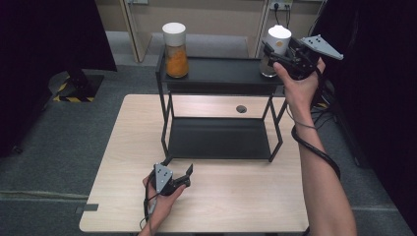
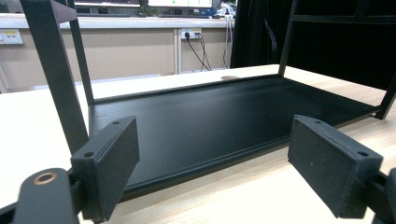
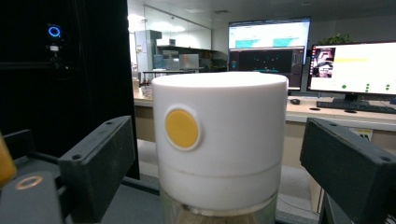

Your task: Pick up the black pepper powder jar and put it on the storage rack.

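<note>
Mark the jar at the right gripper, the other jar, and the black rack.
white-lidded jar (image 3: 219,140): right gripper view, side of its white lid.
orange-filled jar (image 1: 176,61): high view, its glass body.
black rack (image 1: 216,69): high view, bare top shelf.

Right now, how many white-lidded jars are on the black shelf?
2, both on the top shelf: the jar with orange contents at its left end, the other jar at its right end, between the right gripper's open jaws.
</note>
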A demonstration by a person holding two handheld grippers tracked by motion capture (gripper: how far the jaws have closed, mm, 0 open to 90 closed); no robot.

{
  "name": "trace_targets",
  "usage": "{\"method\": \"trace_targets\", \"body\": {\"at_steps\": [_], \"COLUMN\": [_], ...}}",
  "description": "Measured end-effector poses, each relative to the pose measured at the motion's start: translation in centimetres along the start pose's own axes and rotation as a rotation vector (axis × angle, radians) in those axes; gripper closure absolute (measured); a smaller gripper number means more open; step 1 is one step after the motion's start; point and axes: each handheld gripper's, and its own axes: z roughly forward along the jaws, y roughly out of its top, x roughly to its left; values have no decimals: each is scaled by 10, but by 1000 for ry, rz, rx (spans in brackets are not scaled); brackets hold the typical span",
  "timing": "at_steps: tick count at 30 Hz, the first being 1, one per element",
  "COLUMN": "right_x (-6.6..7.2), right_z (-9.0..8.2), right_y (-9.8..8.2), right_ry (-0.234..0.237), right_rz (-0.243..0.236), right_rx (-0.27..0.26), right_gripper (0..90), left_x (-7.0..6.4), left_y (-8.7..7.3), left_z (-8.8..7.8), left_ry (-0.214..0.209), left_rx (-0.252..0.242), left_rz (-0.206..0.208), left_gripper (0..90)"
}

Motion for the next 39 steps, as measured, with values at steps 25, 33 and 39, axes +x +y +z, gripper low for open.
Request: {"method": "trace_targets", "body": {"at_steps": [25, 33, 39], "right_x": [0, 0, 2], "right_z": [-38, -49, -57], "right_y": [-18, -29, -35], "right_ry": [62, 81, 91], "right_rz": [-41, -48, -55], "right_rx": [-10, -12, -8], "right_gripper": [72, 70, 68], "left_x": [-1, 0, 0], "left_y": [0, -1, -1], "left_z": [0, 0, 0], "left_ry": [2, 4, 3], "left_rx": [-2, -4, -4], "left_rz": [-3, -6, -6], "left_gripper": [161, 161, 161]}}
